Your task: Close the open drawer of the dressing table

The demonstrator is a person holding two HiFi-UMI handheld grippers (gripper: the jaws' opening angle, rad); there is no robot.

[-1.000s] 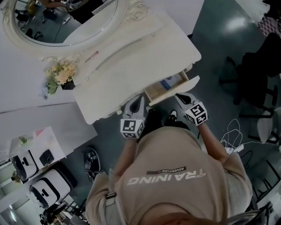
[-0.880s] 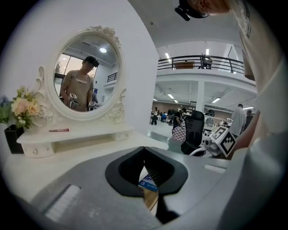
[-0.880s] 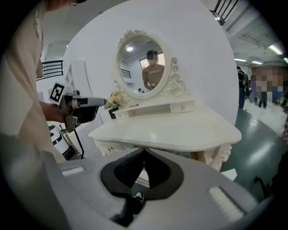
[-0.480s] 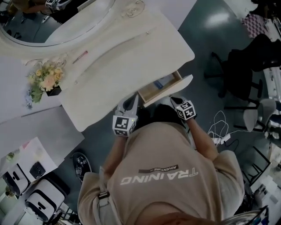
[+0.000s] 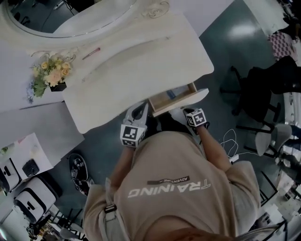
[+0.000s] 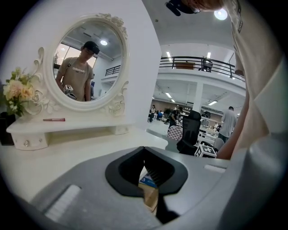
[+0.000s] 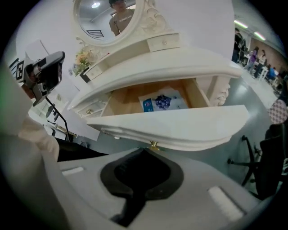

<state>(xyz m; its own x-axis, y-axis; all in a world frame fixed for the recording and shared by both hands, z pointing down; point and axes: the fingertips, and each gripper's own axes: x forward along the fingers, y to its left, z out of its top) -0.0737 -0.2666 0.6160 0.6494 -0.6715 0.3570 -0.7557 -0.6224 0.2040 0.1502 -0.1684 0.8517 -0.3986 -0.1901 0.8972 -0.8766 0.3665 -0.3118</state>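
The white dressing table point(image 5: 141, 61) has its drawer point(image 5: 176, 97) standing open at the near right edge. In the right gripper view the drawer's curved front panel point(image 7: 180, 126) hangs just above my right gripper point(image 7: 146, 151), whose jaws are shut and empty, right under the small brass knob point(image 7: 154, 145). A blue-printed packet point(image 7: 162, 102) lies inside the drawer. My left gripper point(image 6: 144, 149) is shut with nothing held, level with the table top, left of the drawer. In the head view the left gripper point(image 5: 139, 111) and right gripper point(image 5: 188, 114) flank the drawer front.
An oval mirror point(image 5: 70, 14), a flower bunch point(image 5: 49, 75) and a pink stick point(image 5: 91, 53) sit on the table. Black office chairs point(image 5: 265, 84) stand to the right, cables point(image 5: 230, 141) lie on the floor, and white equipment point(image 5: 28, 197) stands at the lower left.
The head view has shifted. Both grippers stay close to the drawer front, the right one a little nearer under it. The drawer is still open, perhaps slightly less far out.
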